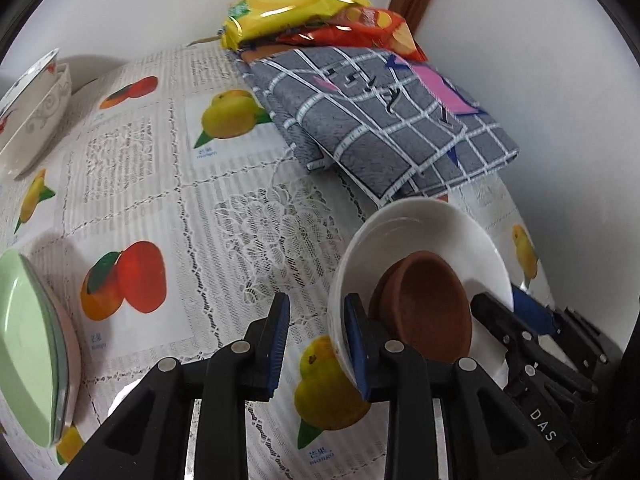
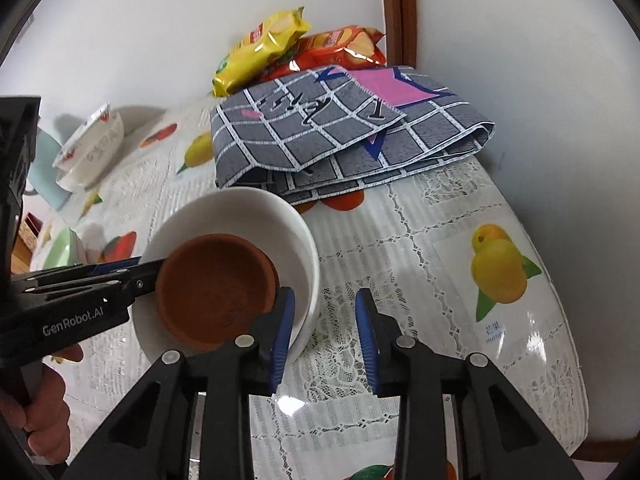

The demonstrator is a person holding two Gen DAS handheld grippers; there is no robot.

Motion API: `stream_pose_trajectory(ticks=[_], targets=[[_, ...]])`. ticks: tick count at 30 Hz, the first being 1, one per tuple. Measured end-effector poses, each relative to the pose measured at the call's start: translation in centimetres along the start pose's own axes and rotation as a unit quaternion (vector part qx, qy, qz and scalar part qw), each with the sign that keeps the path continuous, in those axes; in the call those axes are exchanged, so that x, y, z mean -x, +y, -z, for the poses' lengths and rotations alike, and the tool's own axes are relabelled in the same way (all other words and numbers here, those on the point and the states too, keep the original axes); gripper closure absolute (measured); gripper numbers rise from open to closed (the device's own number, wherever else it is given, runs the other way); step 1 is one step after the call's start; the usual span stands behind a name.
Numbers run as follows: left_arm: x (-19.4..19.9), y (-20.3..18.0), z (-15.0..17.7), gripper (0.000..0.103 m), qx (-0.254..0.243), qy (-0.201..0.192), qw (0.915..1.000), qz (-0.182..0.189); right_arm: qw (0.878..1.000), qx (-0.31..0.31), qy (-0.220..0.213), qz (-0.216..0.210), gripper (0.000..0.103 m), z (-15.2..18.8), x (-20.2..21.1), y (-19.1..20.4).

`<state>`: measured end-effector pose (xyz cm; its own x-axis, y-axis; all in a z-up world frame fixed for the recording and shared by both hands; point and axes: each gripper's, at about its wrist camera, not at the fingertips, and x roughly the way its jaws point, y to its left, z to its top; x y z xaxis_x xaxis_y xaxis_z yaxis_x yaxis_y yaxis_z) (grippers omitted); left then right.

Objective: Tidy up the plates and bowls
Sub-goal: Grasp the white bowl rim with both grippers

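A white bowl (image 1: 420,232) (image 2: 240,216) sits on the fruit-print tablecloth with stacked brown clay bowls (image 1: 428,304) (image 2: 216,288) inside it. My left gripper (image 1: 316,340) is open, its right finger at the white bowl's near rim, its left finger over the cloth. My right gripper (image 2: 325,340) is open, its left finger at the white bowl's rim, its right finger over the cloth. Stacked green plates (image 1: 28,348) (image 2: 64,248) lie at the left. Patterned white bowls (image 1: 36,108) (image 2: 92,148) stand nested at the far left.
A folded grey checked cloth (image 1: 380,120) (image 2: 344,132) lies behind the white bowl, with yellow (image 1: 288,0) (image 2: 260,48) and orange (image 1: 368,28) (image 2: 344,46) snack bags on it by the wall. The table edge (image 2: 568,320) falls away on the right.
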<state>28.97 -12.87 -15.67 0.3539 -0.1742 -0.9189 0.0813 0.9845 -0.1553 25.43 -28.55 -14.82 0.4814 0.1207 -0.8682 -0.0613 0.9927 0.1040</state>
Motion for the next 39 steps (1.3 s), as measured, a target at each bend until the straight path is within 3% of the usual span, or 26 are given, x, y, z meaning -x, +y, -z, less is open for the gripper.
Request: stream_pose_trajectory(ticks=[4,8,14,39], targets=[[-0.7,-0.2,-0.2,0.074,-0.006,0.011,0.9999,-0.006,1.0,0.0,0.028,0.008,0.072,-0.5,-1.0,0.1],[-1.1,-0.1,-0.2,0.074,-0.004,0.012,0.9999,0.003,0.999,-0.002,0.047,0.014,0.065,-1.0,-1.8,-0.1],[-1.2,-0.1,-0.2,0.074,-0.007,0.005,1.0,-0.001,0.999,-0.009,0.05,0.005,0.06,-1.2,-1.9,-0.7],[-1.9,0.8,-0.5,0.08,0.021,0.014,0.9993,0.027,0.999,-0.017,0.031,0.013,0.062,-1.2,-1.8,-0.6]])
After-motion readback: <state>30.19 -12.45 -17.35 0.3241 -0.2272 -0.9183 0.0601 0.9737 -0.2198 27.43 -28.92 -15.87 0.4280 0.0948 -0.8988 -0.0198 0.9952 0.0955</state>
